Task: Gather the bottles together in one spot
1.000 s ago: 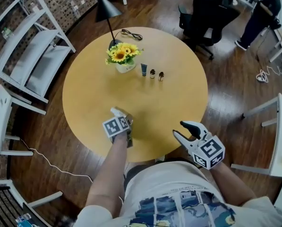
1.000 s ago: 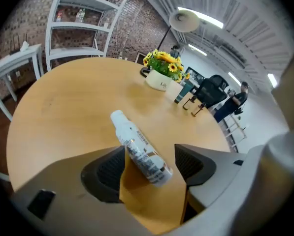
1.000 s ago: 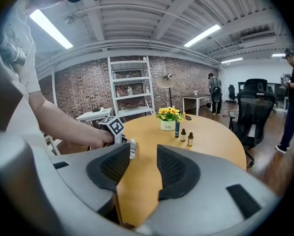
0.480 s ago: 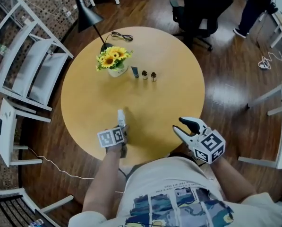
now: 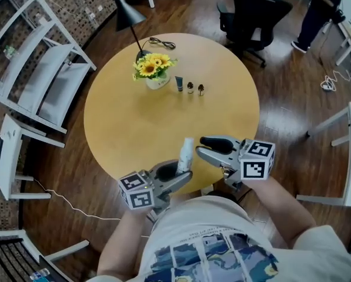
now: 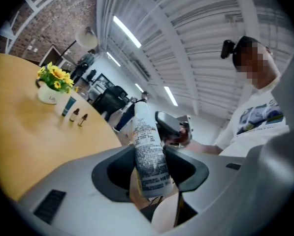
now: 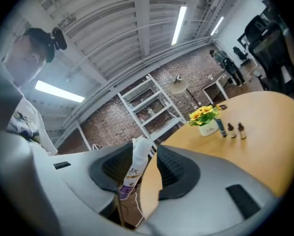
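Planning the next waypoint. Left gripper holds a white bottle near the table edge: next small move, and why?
Probably carry it forward across the table: the left gripper has just closed on the white bottle, while the three small bottles already stand grouped beside the flower pot.

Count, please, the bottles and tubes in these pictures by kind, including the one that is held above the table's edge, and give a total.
Tall white plastic bottle with print: 1
Small dark dropper bottles: 2
Blue plastic tube: 1
Total: 4
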A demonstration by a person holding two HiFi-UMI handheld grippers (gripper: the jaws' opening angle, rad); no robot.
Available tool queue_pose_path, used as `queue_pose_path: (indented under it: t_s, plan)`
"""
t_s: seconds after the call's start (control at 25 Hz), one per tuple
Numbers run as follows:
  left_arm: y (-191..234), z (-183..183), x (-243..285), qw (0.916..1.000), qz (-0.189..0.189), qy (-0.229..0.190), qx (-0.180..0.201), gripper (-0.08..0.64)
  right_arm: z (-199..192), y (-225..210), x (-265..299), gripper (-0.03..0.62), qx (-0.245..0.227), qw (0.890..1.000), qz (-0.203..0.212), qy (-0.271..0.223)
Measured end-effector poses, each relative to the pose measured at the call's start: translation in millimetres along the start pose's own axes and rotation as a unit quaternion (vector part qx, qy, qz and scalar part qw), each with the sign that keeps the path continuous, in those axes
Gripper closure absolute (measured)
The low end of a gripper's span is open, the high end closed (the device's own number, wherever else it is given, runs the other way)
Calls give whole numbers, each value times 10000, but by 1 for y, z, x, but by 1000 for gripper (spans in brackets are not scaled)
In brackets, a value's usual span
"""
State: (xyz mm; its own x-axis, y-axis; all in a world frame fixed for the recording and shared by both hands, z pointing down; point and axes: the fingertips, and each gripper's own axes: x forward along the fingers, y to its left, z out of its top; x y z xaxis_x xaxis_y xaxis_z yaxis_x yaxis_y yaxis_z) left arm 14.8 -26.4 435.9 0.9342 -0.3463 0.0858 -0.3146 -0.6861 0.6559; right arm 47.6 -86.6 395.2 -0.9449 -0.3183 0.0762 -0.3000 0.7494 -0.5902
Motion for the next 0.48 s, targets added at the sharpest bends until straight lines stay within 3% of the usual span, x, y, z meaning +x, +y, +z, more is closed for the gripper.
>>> queue_pose_path:
  t_s: [0.16,0.28,0.32,0.4,0.48]
  plan:
    - [-49,-5,-38,9960,-866,-135,161,362,-8,67,23,419,372,9942,1010,34]
    - [-75,-22,-71,9918,-1258,-72,208,364,-23,116,33,406,692,9850,1579,65]
    - [-84,-28,-81,9904,-1365,-42,222,364,-29,131,35,388,716,9833,1672,46]
    - [-96,-37,-95,9875,-1557,11,236,365,-37,151,38,479,599,9832,1726,25]
    - [-101,-42,-99,9849,-1711,127,244,365,-42,157,38,482,558,9834,1725,97]
